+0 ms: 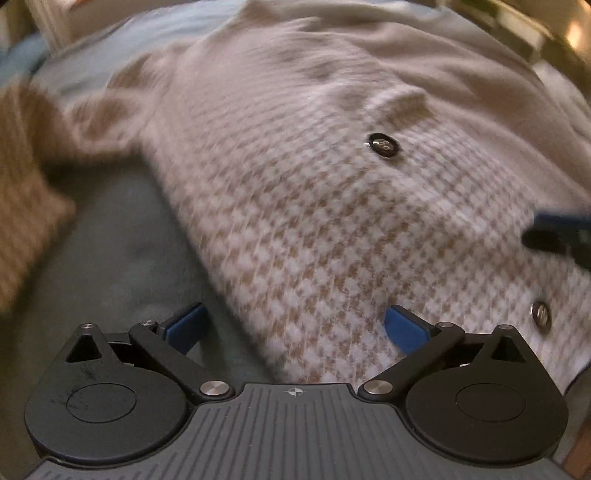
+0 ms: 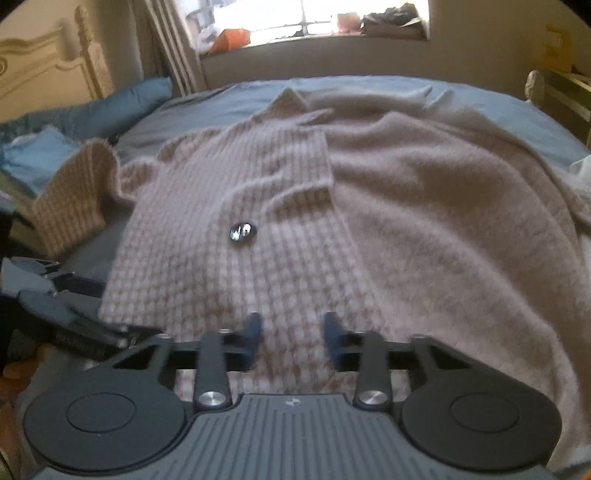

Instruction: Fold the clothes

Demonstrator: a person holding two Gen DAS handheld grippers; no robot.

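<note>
Cardigan point(image 2: 258, 229), beige-and-white check knit with dark buttons point(image 1: 384, 145), spread flat on a blue bed sheet point(image 2: 369, 88); plain beige inner side turned out on its right half; one sleeve point(image 2: 74, 192) raised and bunched at the left. Bed: cream carved headboard point(image 2: 40, 62) at left, window sill point(image 2: 314, 33) with clutter beyond the far edge, blue pillow point(image 2: 110, 107) and folded blue cloth point(image 2: 40, 155) beside the sleeve. Left gripper point(image 1: 295, 328): jaws spread wide, nothing between them, over the cardigan's left hem edge. Right gripper point(image 2: 293, 332): jaws parted, empty, just above the hem at centre.
</note>
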